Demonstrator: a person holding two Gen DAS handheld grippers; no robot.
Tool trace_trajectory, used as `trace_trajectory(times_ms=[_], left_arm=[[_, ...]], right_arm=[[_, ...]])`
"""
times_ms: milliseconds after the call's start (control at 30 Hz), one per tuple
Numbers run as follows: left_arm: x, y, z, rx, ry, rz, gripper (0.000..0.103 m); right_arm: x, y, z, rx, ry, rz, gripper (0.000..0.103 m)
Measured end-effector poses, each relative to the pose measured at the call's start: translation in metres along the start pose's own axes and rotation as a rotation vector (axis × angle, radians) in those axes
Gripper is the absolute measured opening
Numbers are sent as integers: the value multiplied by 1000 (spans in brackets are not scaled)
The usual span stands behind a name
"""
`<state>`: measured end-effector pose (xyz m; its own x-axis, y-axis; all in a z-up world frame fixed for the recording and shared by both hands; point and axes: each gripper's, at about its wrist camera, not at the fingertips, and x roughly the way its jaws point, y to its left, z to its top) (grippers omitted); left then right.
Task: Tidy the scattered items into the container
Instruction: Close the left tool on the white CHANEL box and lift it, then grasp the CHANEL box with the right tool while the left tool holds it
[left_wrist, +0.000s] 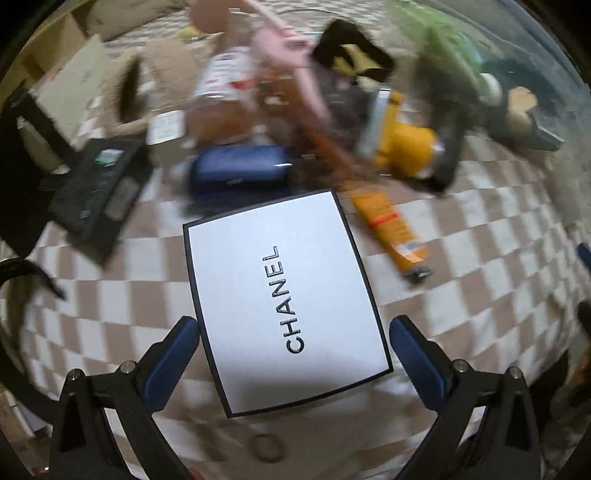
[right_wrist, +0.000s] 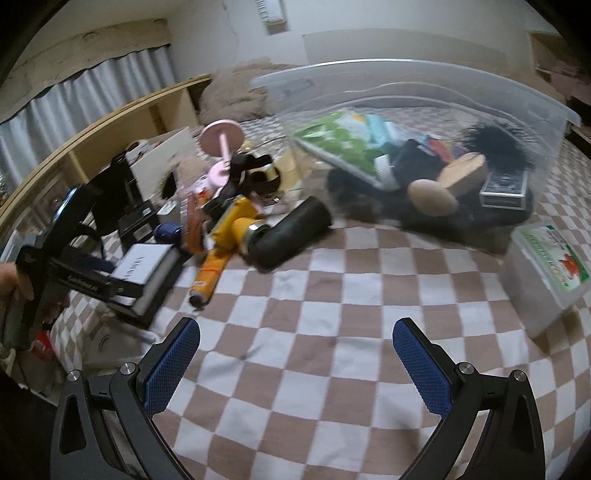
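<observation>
Between the spread fingers of the left gripper (left_wrist: 294, 349), a white black-edged box (left_wrist: 284, 299) is framed; contact cannot be told. At far right, the clear container (right_wrist: 424, 96) is seen, already holding a brush (right_wrist: 461, 177). Low over the checkered cloth (right_wrist: 332, 350), the right gripper (right_wrist: 295, 354) is held open and empty. Scattered items lie at left, among them a yellow tube (right_wrist: 221, 251).

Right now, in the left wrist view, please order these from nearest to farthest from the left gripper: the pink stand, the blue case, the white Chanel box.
1. White Chanel box: between the open fingers of the left gripper.
2. Blue case: just beyond the box, slightly left.
3. Pink stand: farthest, in the blurred pile behind the case.
</observation>
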<state>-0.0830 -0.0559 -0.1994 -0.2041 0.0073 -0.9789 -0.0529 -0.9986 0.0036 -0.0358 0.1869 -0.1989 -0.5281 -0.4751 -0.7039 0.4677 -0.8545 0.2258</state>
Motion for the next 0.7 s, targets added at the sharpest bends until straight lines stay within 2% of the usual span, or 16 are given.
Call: trace_trajectory(times_ms=[133, 233, 467, 533, 633, 700], left_arm=[[-1, -22, 5, 23, -1, -28, 102], [-3, -30, 6, 34, 4, -78, 102], [-1, -54, 14, 83, 12, -69, 102], [-3, -65, 17, 99, 21, -100, 102], [-9, -80, 19, 144, 47, -187, 102], [-13, -92, 15, 178, 53, -209, 103]], right_arm=[[4, 4, -4, 17, 23, 53, 103], [7, 4, -7, 40, 37, 89, 103], [13, -2, -12, 104, 64, 133, 103], [14, -3, -14, 117, 71, 141, 103], [14, -6, -16, 129, 76, 142, 103], [13, -9, -16, 138, 75, 140, 103]])
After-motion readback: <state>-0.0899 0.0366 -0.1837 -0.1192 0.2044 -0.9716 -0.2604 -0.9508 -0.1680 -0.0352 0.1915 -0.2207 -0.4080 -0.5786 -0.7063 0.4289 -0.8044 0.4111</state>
